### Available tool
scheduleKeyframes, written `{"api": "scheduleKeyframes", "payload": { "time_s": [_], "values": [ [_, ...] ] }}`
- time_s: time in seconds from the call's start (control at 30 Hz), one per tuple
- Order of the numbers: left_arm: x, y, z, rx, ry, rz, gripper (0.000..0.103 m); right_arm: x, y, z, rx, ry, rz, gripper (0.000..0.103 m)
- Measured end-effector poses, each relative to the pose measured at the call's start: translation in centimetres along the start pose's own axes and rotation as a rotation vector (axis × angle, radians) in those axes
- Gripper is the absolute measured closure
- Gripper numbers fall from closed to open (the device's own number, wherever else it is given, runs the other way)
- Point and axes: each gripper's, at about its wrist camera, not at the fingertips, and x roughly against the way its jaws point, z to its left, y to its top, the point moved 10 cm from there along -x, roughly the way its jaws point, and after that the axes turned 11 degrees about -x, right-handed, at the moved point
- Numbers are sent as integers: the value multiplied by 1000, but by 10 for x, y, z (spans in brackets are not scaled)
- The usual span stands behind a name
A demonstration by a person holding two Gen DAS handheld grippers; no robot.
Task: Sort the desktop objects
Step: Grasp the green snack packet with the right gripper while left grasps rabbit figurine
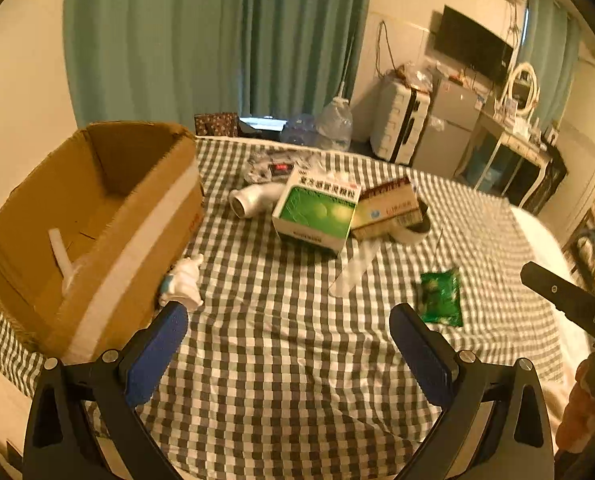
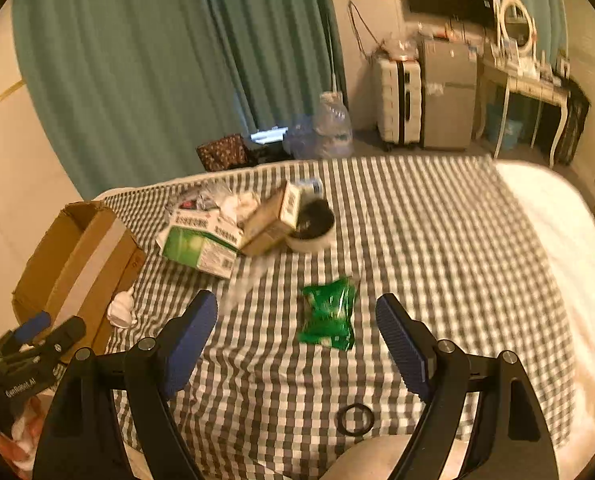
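My left gripper (image 1: 289, 312) hangs open and empty over the checked cloth (image 1: 281, 380). To its left stands a cardboard box (image 1: 97, 216) with a white tube (image 1: 61, 260) inside, and a crumpled white tube (image 1: 183, 280) lies by the box wall. Ahead lie a green-white medicine box (image 1: 317, 212), a yellow-red box (image 1: 389, 208), a white bowl (image 1: 413, 232) and a clear plastic piece (image 1: 353, 272). My right gripper (image 2: 296, 302) is open. The green packet (image 2: 329, 316) lies on the cloth between its fingers, with the pads clear of it.
A black ring (image 2: 355, 419) lies on the cloth near the front edge. A white hair-dryer-like item (image 1: 253, 200) and a plastic-wrapped bundle (image 1: 273, 168) sit behind the boxes. Beyond the bed are water jugs (image 1: 333, 124), a suitcase (image 1: 401, 128) and a desk (image 1: 517, 148).
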Motion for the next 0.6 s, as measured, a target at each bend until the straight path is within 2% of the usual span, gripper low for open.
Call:
{"api": "scheduleKeyframes", "payload": {
  "time_s": [0.1, 0.23, 0.37, 0.5, 0.6],
  "values": [
    [-20, -12, 4, -41, 75, 17, 0, -19, -15, -7, -20, 7, 45, 21],
    [-45, -25, 15, -30, 138, 44, 0, -40, -29, -14, 12, -6, 83, 21],
    [-66, -35, 26, 6, 155, 88, 0, -67, -38, -24, -44, -4, 166, 21],
    [-79, -39, 36, 0, 182, 107, 0, -86, -41, -31, -76, -27, 205, 21],
    [-89, -43, 43, -7, 200, 128, 0, -98, -36, -30, -57, -53, 197, 21]
  ]
}}
